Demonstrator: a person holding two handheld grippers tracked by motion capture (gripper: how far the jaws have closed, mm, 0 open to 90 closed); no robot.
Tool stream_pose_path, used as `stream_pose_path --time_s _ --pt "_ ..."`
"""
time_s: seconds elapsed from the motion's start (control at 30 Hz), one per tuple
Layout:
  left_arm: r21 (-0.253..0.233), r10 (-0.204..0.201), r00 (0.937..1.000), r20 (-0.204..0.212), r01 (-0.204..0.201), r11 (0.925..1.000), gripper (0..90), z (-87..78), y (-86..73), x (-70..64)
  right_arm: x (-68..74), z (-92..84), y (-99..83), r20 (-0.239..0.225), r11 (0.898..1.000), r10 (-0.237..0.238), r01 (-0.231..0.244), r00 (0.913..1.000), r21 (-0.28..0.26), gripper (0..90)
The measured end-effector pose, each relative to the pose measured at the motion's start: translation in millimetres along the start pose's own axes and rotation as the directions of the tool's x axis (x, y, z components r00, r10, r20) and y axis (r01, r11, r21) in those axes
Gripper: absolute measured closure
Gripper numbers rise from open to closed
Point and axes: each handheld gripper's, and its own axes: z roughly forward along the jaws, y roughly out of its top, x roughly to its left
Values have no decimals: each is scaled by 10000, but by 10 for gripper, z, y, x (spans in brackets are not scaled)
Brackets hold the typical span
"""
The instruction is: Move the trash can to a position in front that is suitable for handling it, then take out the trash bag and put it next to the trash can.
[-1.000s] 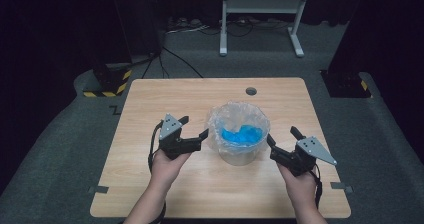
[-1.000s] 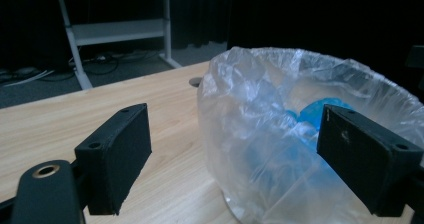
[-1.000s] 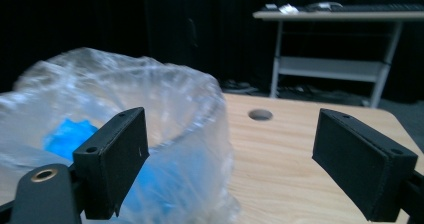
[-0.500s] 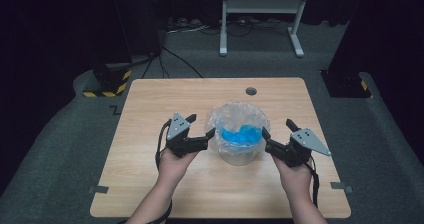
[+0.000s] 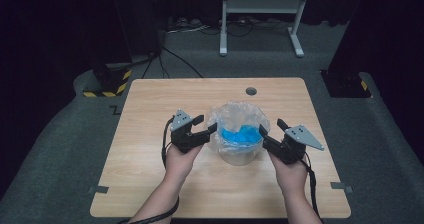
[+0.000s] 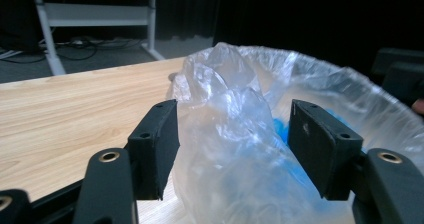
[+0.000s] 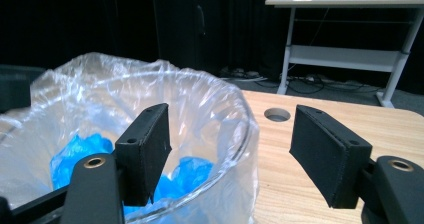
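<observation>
You have a clear bin (image 5: 241, 149) with a thin plastic bag (image 5: 235, 119) in it near the middle of the wooden table (image 5: 150, 109). Blue stuff (image 5: 239, 134) lies inside. Your left gripper (image 5: 212, 129) straddles the bag's left rim, its jaws just closing, with crinkly bag between them but not pinched yet. Your right gripper (image 5: 263, 130) straddles the right rim, jaws closing too, not squeezing yet.

One table (image 5: 150, 134), one bag-lined container (image 5: 240, 154), two grippers (image 5: 212, 129) (image 5: 267, 134).
</observation>
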Motion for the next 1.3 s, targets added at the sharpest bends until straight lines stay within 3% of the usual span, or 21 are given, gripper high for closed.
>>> stream_pose_path --time_s 0.03,0.17,0.33,0.37,0.4,0.43,0.57,0.73,0.9,0.97,1.07,1.1,1.13,1.17,1.2,1.23,1.3 --pt "-121 -147 9998 163 149 9998 375 -22 13 -1 12 1 -3 24 10000 -46 46 10000 46 321" --pt "-500 -21 9998 206 31 9987 356 -84 33 4 28 -3 1 -51 9999 94 -94 9999 60 342" --pt "-423 -54 9999 126 59 9991 376 -63 17 19 36 -15 9 -54 9999 96 -95 9999 77 379" --pt "-279 207 9997 -96 -210 9994 424 -33 -14 14 30 -8 2 0 9999 89 -89 10000 86 418" --pt "-279 207 9997 -96 -210 9994 443 -33 -14 14 30 -8 2 0 9999 89 -89 10000 86 418" --pt "-172 -35 10000 41 35 9998 464 -9 -42 36 22 0 -17 124 9998 162 -163 9998 81 469" --pt "-213 -375 9988 305 382 9990 544 25 -59 38 26 -3 -28 324 10000 96 -96 9994 -7 548" --pt "-326 -277 9986 446 292 9990 630 39 -85 -22 -9 -3 -16 374 9993 330 -322 9988 -213 606" --pt "-337 8 9989 465 8 9994 734 18 -80 -63 -11 60 -20 367 9992 403 -403 9985 -3 683" --pt "-365 -67 9985 550 88 9993 796 27 -80 -67 -10 78 -43 384 9990 417 -424 9984 163 730" --pt "-433 -57 9987 512 79 9990 820 26 -89 -76 -18 77 -64 358 9987 468 -474 9983 168 761" --pt "-418 -17 9990 453 36 9991 826 14 -89 -86 -15 69 -64 333 9987 490 -494 9982 123 818" --pt "-418 -17 9990 453 36 9991 827 14 -89 -86 -15 69 -64 333 9987 490 -494 9982 123 818" --pt "-433 70 9992 381 -53 9990 828 0 -92 -99 -7 42 -48 483 9994 349 -349 9982 -11 895" --pt "-433 70 9992 381 -53 9990 829 0 -92 -99 -7 42 -48 483 9994 349 -349 9982 -11 895" --pt "-539 112 9994 332 -94 9985 897 -33 -97 -99 -1 27 -42 545 9996 277 -276 9981 -25 897" --pt "-565 63 9995 314 -45 9984 897 -46 -94 -94 14 14 -37 563 9998 155 -147 9983 -154 897"
